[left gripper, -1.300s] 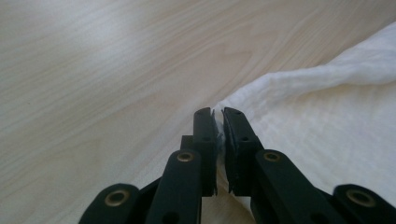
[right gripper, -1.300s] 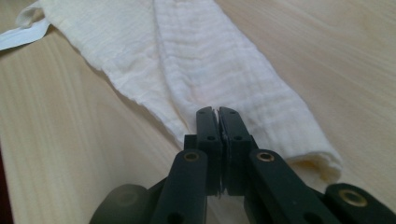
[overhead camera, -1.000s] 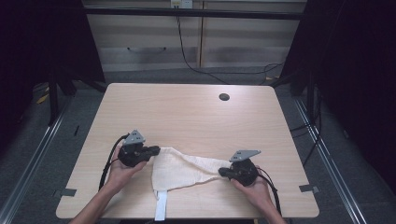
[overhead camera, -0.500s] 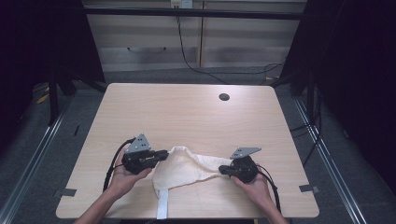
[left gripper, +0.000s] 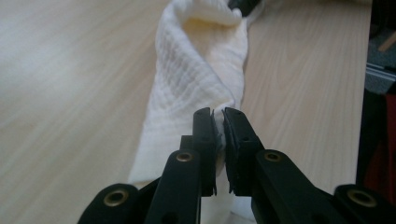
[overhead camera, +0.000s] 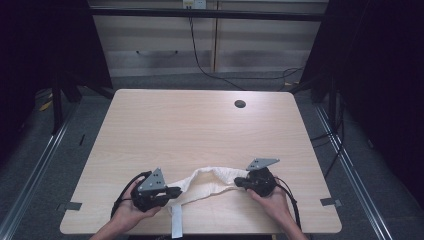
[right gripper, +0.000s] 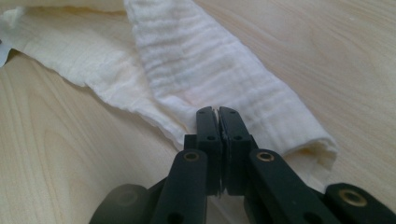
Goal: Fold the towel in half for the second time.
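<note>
near the table's [overhead camera: 200,125] front edge, both my grippers, left [overhead camera: 172,191] n right [overhead camera: 239,182], are clamped on the bunched white cloth [overhead camera: 210,182]. imo keep corners pinched, move hands evenly so the fold lands flat.

We are looking at a cream-white cloth [overhead camera: 207,181] with a fine ribbed waffle weave, lying on a pale wood-grain worktop [overhead camera: 200,125] bearing one dark round hole [overhead camera: 240,104]. Both grippers, left gripper [left gripper: 218,122] and right gripper [right gripper: 218,116], are showing black jaws with brass-coloured rivets.
</note>
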